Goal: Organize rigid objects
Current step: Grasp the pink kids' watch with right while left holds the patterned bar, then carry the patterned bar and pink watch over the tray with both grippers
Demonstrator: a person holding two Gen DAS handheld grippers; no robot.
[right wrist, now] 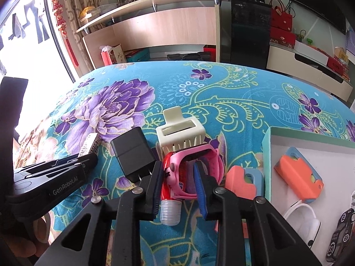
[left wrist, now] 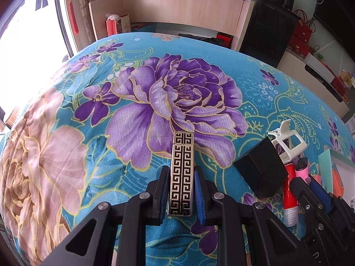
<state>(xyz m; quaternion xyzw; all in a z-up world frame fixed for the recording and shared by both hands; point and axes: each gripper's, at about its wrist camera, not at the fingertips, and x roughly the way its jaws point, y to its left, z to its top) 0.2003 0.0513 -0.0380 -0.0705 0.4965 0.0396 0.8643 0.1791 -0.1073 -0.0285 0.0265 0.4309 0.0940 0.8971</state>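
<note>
My left gripper (left wrist: 180,178) is shut on a silver lighter with a black key pattern (left wrist: 181,173), which points forward over the floral cloth. The lighter's tip also shows in the right wrist view (right wrist: 89,144), past my left gripper (right wrist: 88,158). My right gripper (right wrist: 178,173) is closed around a pink watch (right wrist: 193,158) that lies on a red tube with a clear cap (right wrist: 170,206). A black charger plug (right wrist: 133,155) and a white hair claw (right wrist: 179,133) lie just beyond the right gripper. In the left wrist view my right gripper (left wrist: 308,181) sits at the far right.
A white box with a green rim (right wrist: 266,155) at the right holds an orange-and-blue block (right wrist: 299,177), a white cable and a toy car (right wrist: 339,237). Another orange block (right wrist: 241,181) lies beside the box. A wooden shelf unit (right wrist: 166,28) stands behind the table.
</note>
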